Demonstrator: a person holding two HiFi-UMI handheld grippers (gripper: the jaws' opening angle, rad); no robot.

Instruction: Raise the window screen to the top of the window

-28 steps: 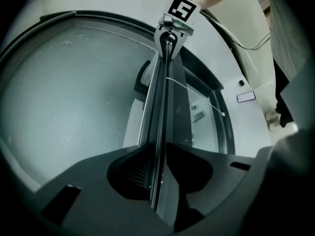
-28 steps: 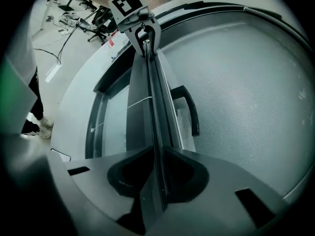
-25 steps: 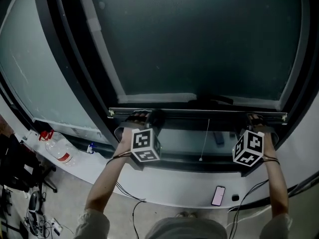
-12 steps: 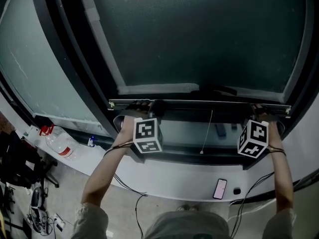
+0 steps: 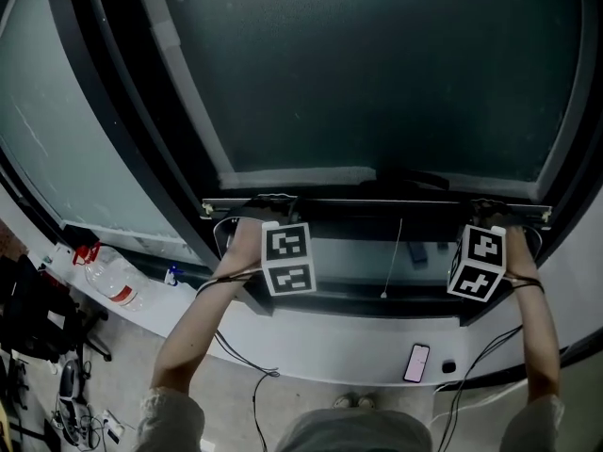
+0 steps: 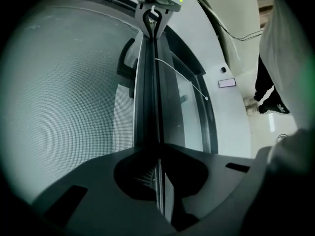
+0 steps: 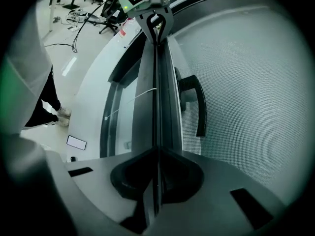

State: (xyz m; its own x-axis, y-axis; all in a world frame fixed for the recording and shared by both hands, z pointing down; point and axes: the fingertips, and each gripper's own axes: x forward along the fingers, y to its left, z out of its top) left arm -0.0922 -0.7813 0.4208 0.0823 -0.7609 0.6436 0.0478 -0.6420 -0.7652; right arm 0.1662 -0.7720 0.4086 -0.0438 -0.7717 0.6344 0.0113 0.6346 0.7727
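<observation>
Window screen gripped at both ends: the person's left gripper and right gripper pinch the thin lip of the screen's bottom bar, one near each end, a spacing that should help the bar rise level instead of jamming in the window frame. The left gripper's jaws are closing with the lip between them and already look pressed on it; the right gripper's jaws are clamped tight on the same lip. The bar sits low in the window, with mesh covering the whole pane above it, so the lift to the top appears barely begun. A black handle lies on the mesh side of the bar, and a pull cord hangs below it. Under the bar runs a white ledge with a phone resting on it and, far left of the bar, a plastic bottle.
</observation>
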